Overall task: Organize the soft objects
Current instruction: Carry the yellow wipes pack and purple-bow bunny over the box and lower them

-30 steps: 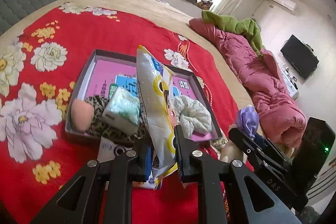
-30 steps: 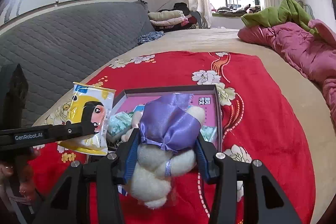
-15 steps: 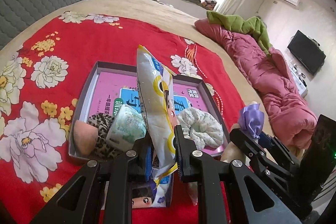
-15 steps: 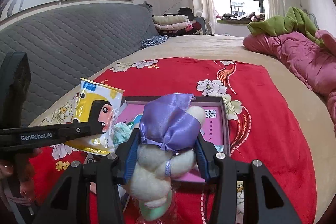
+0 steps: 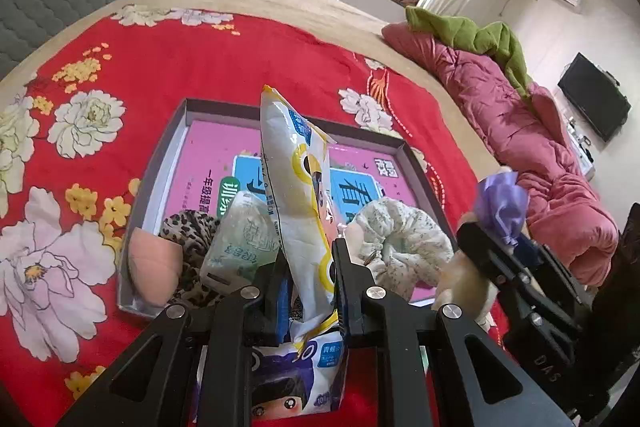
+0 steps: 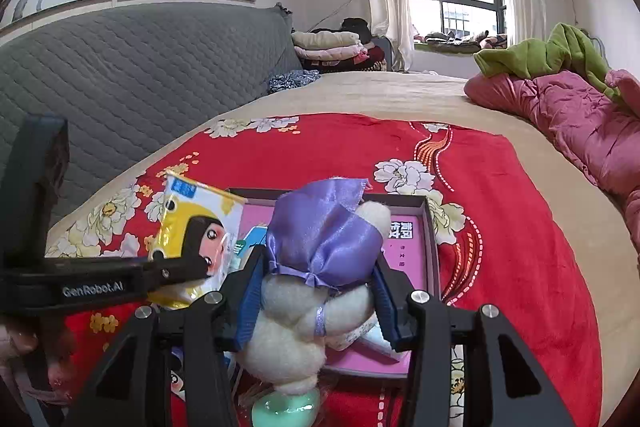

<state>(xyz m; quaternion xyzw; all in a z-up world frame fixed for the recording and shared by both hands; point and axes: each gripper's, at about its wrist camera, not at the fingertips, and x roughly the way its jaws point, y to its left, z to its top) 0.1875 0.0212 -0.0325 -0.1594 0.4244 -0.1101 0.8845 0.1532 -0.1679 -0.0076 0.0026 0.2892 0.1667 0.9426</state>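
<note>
My left gripper [image 5: 308, 259] is shut on a yellow-and-white cartoon snack bag [image 5: 298, 187], held upright over the near edge of a shallow pink-bottomed box [image 5: 156, 167]. In the box lie a pink sponge [image 5: 154, 269], a leopard-print cloth [image 5: 188, 227], a green tissue pack [image 5: 244, 239] and a pale floral scrunchie [image 5: 400, 239]. My right gripper [image 6: 316, 275] is shut on a cream plush toy with a purple satin dress [image 6: 324, 239], just short of the box's near right corner [image 6: 430, 227]. The left gripper with its bag [image 6: 200, 227] shows at the left of the right wrist view.
The box sits on a red floral blanket [image 5: 200, 67] on a bed. A second cartoon bag [image 5: 292, 379] and a green round object [image 6: 286, 407] lie under the grippers. A pink quilt [image 5: 540, 147] and green cloth [image 5: 480, 35] are piled at right; grey headboard [image 6: 140, 67] at left.
Both grippers have backed off toward the near edge with their loads. The box now sits farther off, and a second cartoon bag has come into view below the left gripper.
</note>
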